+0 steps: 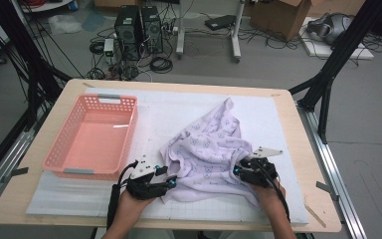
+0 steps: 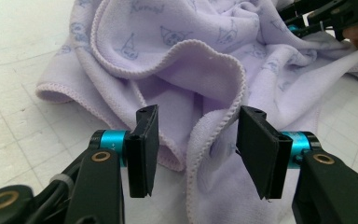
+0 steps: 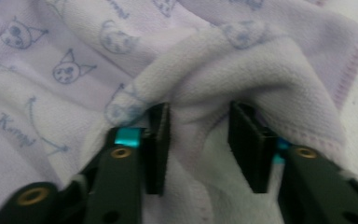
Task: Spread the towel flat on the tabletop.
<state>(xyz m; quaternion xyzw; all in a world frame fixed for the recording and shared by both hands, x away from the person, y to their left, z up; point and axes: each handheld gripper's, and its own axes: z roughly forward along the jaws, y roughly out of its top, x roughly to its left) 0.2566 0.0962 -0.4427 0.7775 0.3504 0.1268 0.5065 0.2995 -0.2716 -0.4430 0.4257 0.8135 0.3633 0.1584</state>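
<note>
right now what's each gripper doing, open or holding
left gripper: open, towel hem between the jaws, not pinched.
right gripper: open around a towel fold, not clamped.

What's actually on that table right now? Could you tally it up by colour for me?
Pink: 1, the plastic basket.
Lilac: 1, the crumpled towel printed with little faces.
White: 1, the gridded mat under both.
Black: 2, the left gripper and the right gripper, both at the towel's near edge.
Total: 5.
</note>
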